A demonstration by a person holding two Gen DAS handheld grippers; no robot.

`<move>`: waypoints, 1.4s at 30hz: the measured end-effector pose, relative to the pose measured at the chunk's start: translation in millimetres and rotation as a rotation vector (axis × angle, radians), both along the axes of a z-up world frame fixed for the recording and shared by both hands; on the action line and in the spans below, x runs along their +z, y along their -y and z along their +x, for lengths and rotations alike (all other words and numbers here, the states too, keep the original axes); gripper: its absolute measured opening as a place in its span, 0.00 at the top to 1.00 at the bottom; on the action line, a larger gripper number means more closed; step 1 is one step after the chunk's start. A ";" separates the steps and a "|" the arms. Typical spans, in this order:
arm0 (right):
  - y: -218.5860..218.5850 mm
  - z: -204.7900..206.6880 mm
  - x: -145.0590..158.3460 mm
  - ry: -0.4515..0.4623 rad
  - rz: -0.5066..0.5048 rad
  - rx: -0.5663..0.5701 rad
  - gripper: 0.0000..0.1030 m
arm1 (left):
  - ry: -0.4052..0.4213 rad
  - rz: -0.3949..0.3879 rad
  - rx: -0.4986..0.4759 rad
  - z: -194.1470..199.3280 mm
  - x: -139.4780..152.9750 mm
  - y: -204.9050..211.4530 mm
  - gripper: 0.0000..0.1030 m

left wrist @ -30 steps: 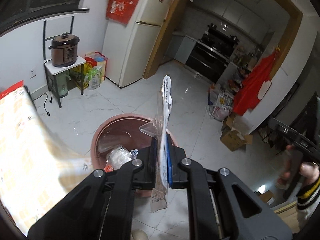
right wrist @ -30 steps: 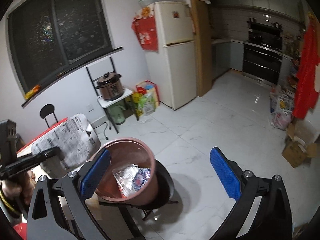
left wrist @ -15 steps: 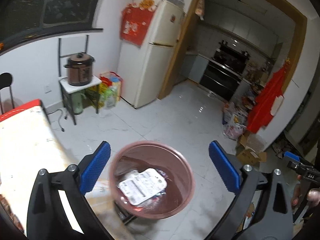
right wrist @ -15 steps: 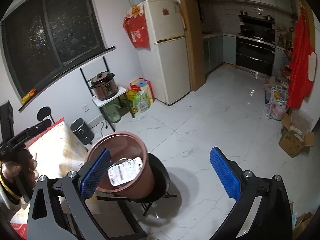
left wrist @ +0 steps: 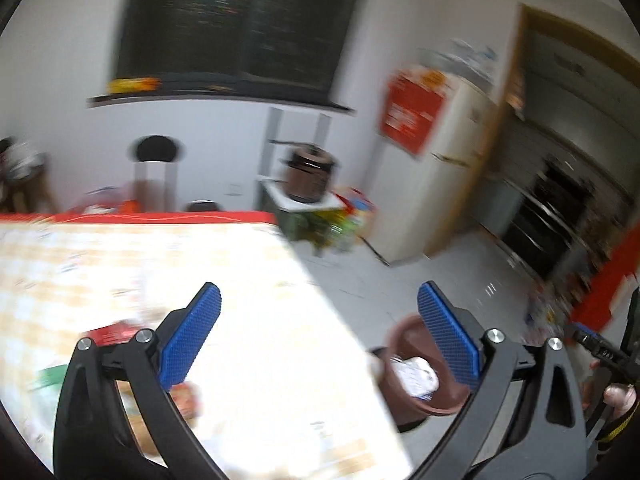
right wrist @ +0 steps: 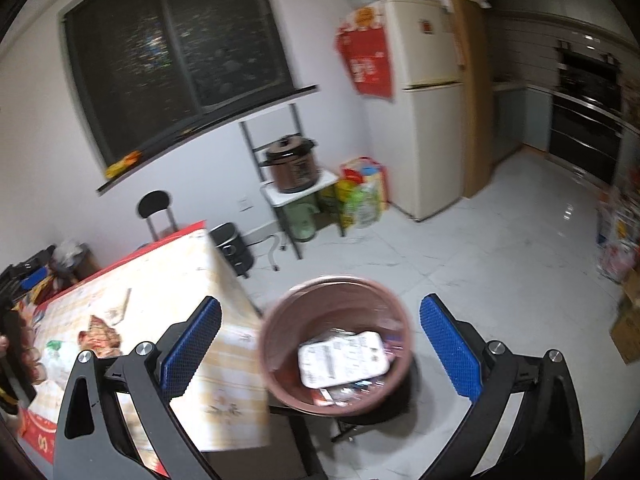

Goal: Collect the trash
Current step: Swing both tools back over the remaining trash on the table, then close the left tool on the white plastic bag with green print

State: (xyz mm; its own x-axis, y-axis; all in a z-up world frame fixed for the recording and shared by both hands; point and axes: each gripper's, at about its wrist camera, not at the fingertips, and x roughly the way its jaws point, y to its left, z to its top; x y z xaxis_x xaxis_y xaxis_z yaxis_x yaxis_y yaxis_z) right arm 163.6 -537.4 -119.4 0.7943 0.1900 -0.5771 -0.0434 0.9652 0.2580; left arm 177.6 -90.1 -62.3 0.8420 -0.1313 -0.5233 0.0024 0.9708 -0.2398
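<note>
A pink round trash bin (right wrist: pixel 280 364) stands on a black stool beside the table; a white printed wrapper (right wrist: pixel 344 358) lies on top of the other trash inside it. The bin (left wrist: pixel 404 336) also shows at the lower right of the blurred left wrist view. My right gripper (right wrist: pixel 320 352) is open and empty, above the bin. My left gripper (left wrist: pixel 318 340) is open and empty, over the table (left wrist: pixel 260 280) with its yellow checked cloth. Wrappers and scraps (right wrist: pixel 98 332) lie on the table's left part; a red packet (left wrist: pixel 110 332) shows blurred by the left finger.
A stand with a brown pressure cooker (right wrist: pixel 292 164), a fridge (right wrist: pixel 424 120), bags (right wrist: pixel 360 192), a black chair (right wrist: pixel 156 208) and a small black appliance (right wrist: pixel 234 246) line the far wall. White tiled floor (right wrist: pixel 500 240) spreads right toward the kitchen. Cardboard boxes (right wrist: pixel 628 332) sit far right.
My left gripper opened and let the white wrapper drop into the bin, then swung left over the table. My right gripper stayed open and moved over the bin.
</note>
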 end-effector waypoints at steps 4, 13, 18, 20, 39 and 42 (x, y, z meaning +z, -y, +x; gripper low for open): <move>-59.5 21.3 0.7 -0.012 0.006 0.111 0.05 | 0.027 -0.010 0.190 -54.5 14.1 -78.8 0.06; -192.3 38.0 2.8 -0.050 -0.009 0.302 0.05 | -0.031 -0.059 0.444 -146.9 -5.2 -197.9 0.06; -250.0 29.3 4.6 -0.065 -0.021 0.355 0.05 | -0.093 -0.107 0.400 -153.4 -34.8 -221.7 0.06; -265.5 25.3 5.1 -0.070 -0.036 0.364 0.05 | -0.120 -0.136 0.363 -145.9 -50.0 -225.5 0.06; -353.1 -1.7 -17.1 -0.197 -0.189 0.283 0.05 | -0.352 -0.269 0.073 -72.9 -188.4 -242.8 0.06; -372.5 -1.5 -22.6 -0.208 -0.192 0.295 0.05 | -0.359 -0.252 0.021 -75.1 -194.5 -246.6 0.16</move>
